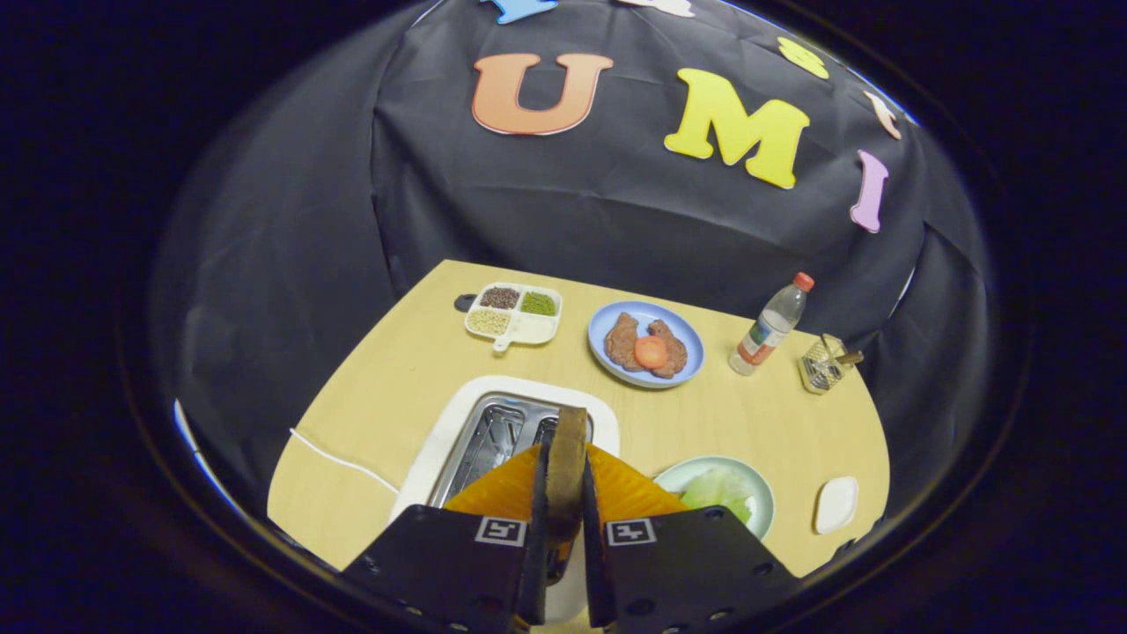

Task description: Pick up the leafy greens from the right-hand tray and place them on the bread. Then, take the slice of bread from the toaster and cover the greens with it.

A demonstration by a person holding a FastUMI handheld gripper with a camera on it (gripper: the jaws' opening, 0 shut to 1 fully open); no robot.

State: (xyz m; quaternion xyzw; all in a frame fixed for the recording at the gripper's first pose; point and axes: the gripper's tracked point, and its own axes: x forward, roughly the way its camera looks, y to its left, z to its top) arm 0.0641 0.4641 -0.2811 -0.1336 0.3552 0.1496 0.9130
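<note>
A: Left to right?
B: Toaster (475, 440) at table (370, 387) front edge, left. Gripper (563, 493) clamped on bread (565, 467), edge-on above slots. Greens (718, 489) on plate (764, 502), front right.
A: Behind?
B: Meat dish (607, 330), bottle (770, 326).

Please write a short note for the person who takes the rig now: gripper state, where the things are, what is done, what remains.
Gripper: shut on the bread slice, held upright between the fingers, above the toaster.
Leafy greens lie on the green plate, just right of the fingers. Whether bread lies under them, I cannot tell.
Done: slice is out of the toaster.
Left: carry the slice to the green plate and lay it over the greens.
</note>
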